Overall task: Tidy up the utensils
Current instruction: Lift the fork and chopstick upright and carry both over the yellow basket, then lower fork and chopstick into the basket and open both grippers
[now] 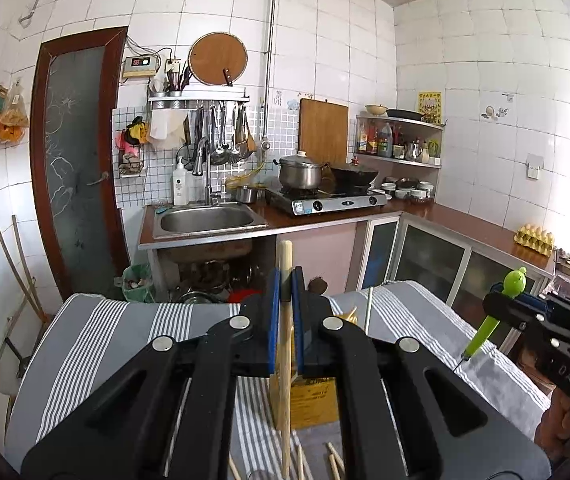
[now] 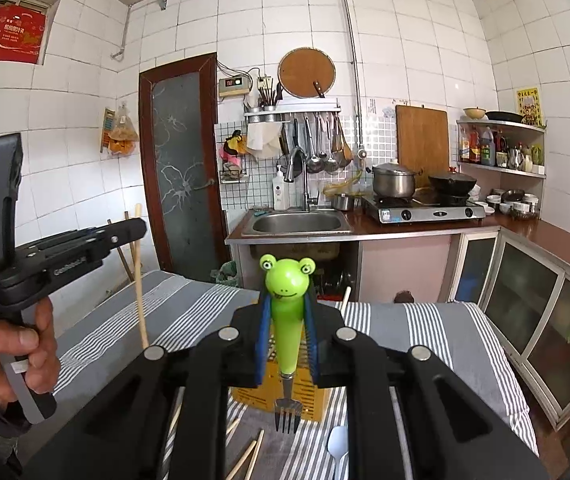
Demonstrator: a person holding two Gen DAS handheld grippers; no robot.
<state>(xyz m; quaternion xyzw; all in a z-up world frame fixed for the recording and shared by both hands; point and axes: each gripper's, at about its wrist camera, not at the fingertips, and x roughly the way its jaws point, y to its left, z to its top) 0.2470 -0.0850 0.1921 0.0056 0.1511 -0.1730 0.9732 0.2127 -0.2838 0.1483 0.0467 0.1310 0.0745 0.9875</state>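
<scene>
Left claw is clamping a pale wooden chopstick upright; right claw is gripping a green frog-handled fork, both above the yellow box.

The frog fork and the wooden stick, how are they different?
The frog fork is bright green with a smiling frog head and metal prongs; the wooden stick is plain, pale and has no prongs showing. The fork looks short and chubby, the stick long and thin. The right gripper holds the fork; the left gripper holds the stick. Both are held upright above the striped cloth.
</scene>
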